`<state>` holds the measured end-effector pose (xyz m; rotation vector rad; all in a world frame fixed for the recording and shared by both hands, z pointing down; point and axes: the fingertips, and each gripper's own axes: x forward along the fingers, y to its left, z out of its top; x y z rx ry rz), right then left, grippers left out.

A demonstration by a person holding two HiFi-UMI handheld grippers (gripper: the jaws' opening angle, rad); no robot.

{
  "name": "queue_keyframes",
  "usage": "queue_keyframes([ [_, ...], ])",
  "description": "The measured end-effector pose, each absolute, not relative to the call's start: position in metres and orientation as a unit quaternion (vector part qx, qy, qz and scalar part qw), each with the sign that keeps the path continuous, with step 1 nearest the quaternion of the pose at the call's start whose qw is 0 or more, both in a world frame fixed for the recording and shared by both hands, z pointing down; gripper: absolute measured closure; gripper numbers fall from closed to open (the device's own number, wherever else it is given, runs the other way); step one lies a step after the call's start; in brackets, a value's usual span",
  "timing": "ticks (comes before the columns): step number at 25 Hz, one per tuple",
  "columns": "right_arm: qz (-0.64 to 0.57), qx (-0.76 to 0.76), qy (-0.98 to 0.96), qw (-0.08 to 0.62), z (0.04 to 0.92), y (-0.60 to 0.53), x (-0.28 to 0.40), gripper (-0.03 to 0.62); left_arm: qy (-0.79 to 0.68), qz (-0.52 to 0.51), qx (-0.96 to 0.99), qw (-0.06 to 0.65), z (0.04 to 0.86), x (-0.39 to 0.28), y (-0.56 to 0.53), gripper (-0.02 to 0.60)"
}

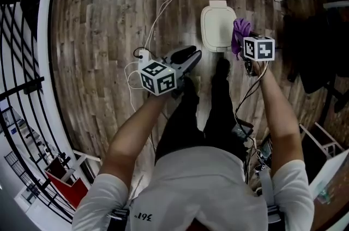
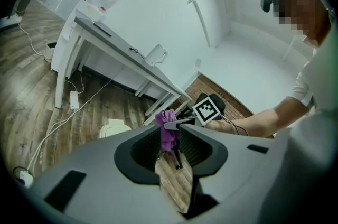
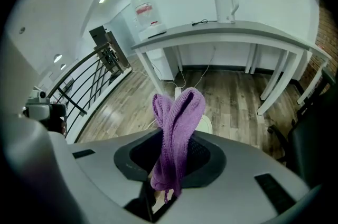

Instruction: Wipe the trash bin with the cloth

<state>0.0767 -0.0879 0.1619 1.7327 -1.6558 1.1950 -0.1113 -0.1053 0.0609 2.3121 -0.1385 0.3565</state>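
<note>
The trash bin point(image 1: 218, 25), white with its lid down, is seen standing on the wooden floor point(image 1: 98, 34) just ahead of the person's feet. The purple cloth point(image 1: 240, 32) is pinched in the right gripper point(image 1: 240, 44), bunched and folded so that a loop sticks out beyond the jaws and a tail hangs behind them. It is held over the bin's right edge, and whether it already touches the lid cannot be told. The left gripper point(image 1: 188, 58) is held near the bin's left side, its jaws slightly apart with nothing between them.

The step in hand is judged to be the bringing of the cloth onto the lid. For a good wipe, the loop should be laid flat on the lid rather than poked at it, so that cloth and not the jaw tips is pressed on the plastic. Strokes are best drawn from one end of the lid to the other in overlapping passes, then carried down the sides. The bin looks light and may be pushed along the floor, so it could be steadied at the rim by the left gripper. The pinch should be kept firm, since a bunched cloth is easily dragged out
</note>
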Motion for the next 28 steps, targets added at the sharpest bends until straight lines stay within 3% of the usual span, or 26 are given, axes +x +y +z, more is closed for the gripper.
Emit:
queue_keyframes([
  [7,0.460,0.578,-0.617,0.271,0.261,-0.142,0.102,0.493,-0.107,0.164,0.890,0.412,0.130,-0.067,-0.130,0.474],
  [17,0.489,0.534,-0.640,0.259,0.334,-0.219,0.118,0.493,-0.144,0.175,0.876,0.426,0.201,-0.003,-0.165,0.474],
  [25,0.422,0.541,-0.650,0.326,0.394,-0.223,0.108,0.490,-0.115,0.183,0.870,0.444,0.250,0.013,-0.163,0.474],
  [28,0.380,0.572,-0.648,0.330,0.393,-0.224,0.112,0.446,-0.098,0.182,0.869,0.450,0.262,0.014,-0.161,0.474],
])
